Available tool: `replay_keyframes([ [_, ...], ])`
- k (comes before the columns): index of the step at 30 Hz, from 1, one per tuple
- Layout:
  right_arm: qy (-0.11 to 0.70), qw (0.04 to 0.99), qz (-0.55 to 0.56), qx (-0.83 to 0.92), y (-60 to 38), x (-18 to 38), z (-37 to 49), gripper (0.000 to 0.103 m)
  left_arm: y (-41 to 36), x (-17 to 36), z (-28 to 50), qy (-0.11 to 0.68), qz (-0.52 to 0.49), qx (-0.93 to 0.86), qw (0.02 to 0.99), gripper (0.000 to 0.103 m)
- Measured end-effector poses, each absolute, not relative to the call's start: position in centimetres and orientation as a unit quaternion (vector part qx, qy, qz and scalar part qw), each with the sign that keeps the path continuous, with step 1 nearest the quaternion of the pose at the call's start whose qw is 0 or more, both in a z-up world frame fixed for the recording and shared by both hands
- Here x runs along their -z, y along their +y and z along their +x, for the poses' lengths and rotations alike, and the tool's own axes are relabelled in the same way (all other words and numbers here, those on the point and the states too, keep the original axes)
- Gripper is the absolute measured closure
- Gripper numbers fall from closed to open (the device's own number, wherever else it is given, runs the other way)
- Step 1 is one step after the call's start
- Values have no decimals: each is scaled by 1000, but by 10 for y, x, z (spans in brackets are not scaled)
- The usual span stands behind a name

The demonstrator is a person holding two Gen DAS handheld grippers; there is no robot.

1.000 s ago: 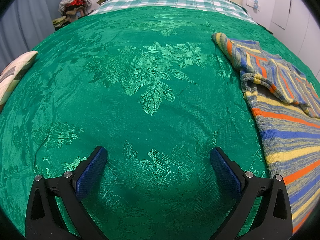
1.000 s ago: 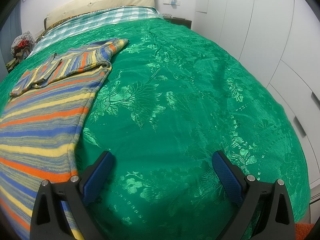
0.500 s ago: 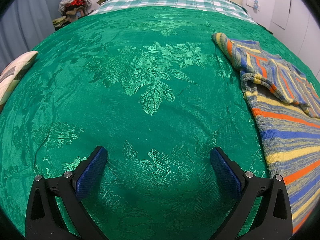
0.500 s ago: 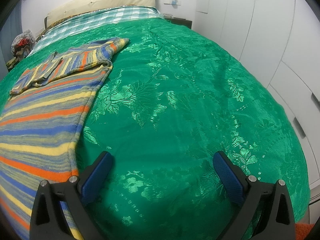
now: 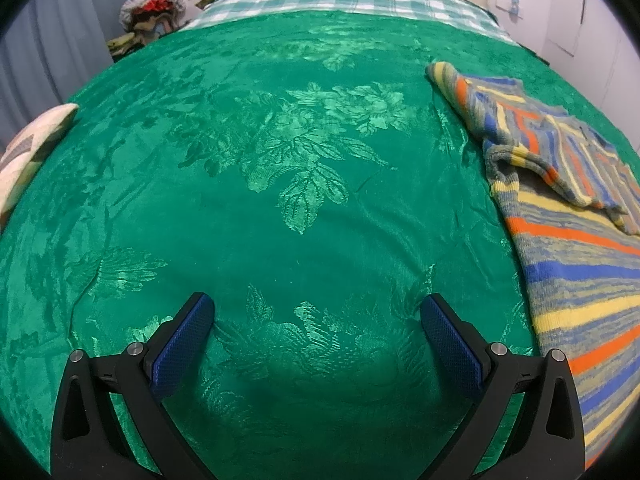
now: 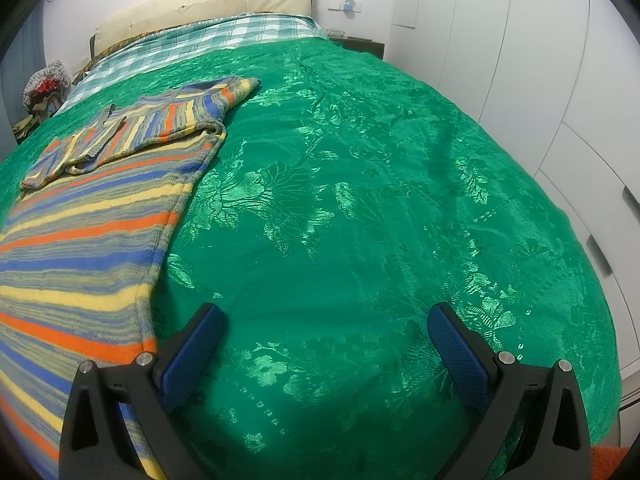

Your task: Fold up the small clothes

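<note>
— What do we have under us?

— We see a bed covered by a shiny green bedspread with a woven flower pattern (image 5: pixel 304 184). On it lies a knitted sweater striped in orange, blue, yellow and grey (image 6: pixel 92 240), spread flat between our two hands, its sleeves folded in across the chest at the end nearer the headboard.

— And our left gripper (image 5: pixel 316 316)?

— Its blue-padded fingers (image 5: pixel 182 340) stand wide apart over bare bedspread, holding nothing. The sweater lies off to its right, apart from both fingers.

— The right gripper (image 6: pixel 326 326)?

— Also spread wide and empty. Its left finger (image 6: pixel 192 356) sits at the sweater's side edge; we cannot tell whether it touches the knit. Its other finger is over plain green cloth, toward the bed's right edge.

— What lies beyond?

— A green-and-white checked sheet (image 5: pixel 340 0) at the head of the bed, a cream padded headboard (image 6: pixel 208 4) behind it, and white wardrobe doors (image 6: pixel 540 60) along the right side.
</note>
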State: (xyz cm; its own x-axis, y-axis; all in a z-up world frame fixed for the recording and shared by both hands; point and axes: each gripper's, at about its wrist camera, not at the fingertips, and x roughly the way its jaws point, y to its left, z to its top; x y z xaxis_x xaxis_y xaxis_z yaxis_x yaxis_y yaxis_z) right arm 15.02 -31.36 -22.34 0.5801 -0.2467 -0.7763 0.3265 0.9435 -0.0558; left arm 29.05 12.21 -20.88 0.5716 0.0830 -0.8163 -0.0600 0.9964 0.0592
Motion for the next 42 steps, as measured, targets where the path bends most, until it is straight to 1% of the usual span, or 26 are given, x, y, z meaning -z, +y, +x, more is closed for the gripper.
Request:
replay_keyframes([
  [4,443,884,51,138,-318,212,152,2,127,191,289,496,-31,-26,867,3],
  [6,446,885,74,108,-327,195,149,6,131,173,268,504,-70,4,861,3],
  [9,449,883,128,39,-344,158,136,6,127,158,215,544,-110,81,828,2],
  [10,461,876,140,15,-345,153,133,6,120,162,191,575,-122,126,799,2],
  [11,477,865,154,-10,-346,150,130,6,114,167,175,591,-132,150,782,2],
  [13,526,825,196,-67,-344,153,122,6,101,177,140,604,-142,174,764,4],
  [14,549,805,213,-80,-342,157,119,10,95,180,130,604,-137,178,764,8],
  [15,574,782,224,-95,-339,164,115,20,88,182,121,603,-123,181,767,12],
  [16,596,762,230,-106,-334,171,111,24,80,183,115,601,-102,181,772,25],
  [17,613,747,230,-115,-328,178,107,31,77,183,115,601,-87,177,775,29],
  [18,621,740,227,-119,-323,183,105,31,73,183,113,601,-80,176,776,30],
  [19,630,735,219,-125,-316,188,103,32,71,182,114,601,-84,183,773,35],
  [20,634,733,211,-127,-312,193,103,35,69,183,114,605,-95,194,767,45],
  [21,641,729,201,-129,-306,199,103,43,68,185,115,611,-99,197,760,51],
  [22,652,720,198,-132,-301,207,103,50,65,189,116,622,-96,193,752,71],
  [23,663,712,192,-131,-296,213,103,80,67,192,119,629,-88,184,750,92],
  [24,668,708,189,-132,-293,218,101,97,70,194,121,632,-84,174,750,97],
  [26,662,705,205,-149,-292,214,99,97,82,192,123,637,-123,179,740,99],
  [28,637,720,232,-150,-300,198,99,97,95,179,126,629,-166,184,737,99],
  [32,560,761,296,-144,-324,160,119,97,105,151,156,594,-227,213,742,99],
  [35,512,787,317,-137,-337,141,162,97,105,130,204,558,-262,227,754,99],
  [37,485,806,317,-123,-343,131,201,97,100,120,247,535,-266,226,769,99],
  [42,447,828,325,-92,-352,128,303,97,91,122,349,519,-277,219,779,99],
])
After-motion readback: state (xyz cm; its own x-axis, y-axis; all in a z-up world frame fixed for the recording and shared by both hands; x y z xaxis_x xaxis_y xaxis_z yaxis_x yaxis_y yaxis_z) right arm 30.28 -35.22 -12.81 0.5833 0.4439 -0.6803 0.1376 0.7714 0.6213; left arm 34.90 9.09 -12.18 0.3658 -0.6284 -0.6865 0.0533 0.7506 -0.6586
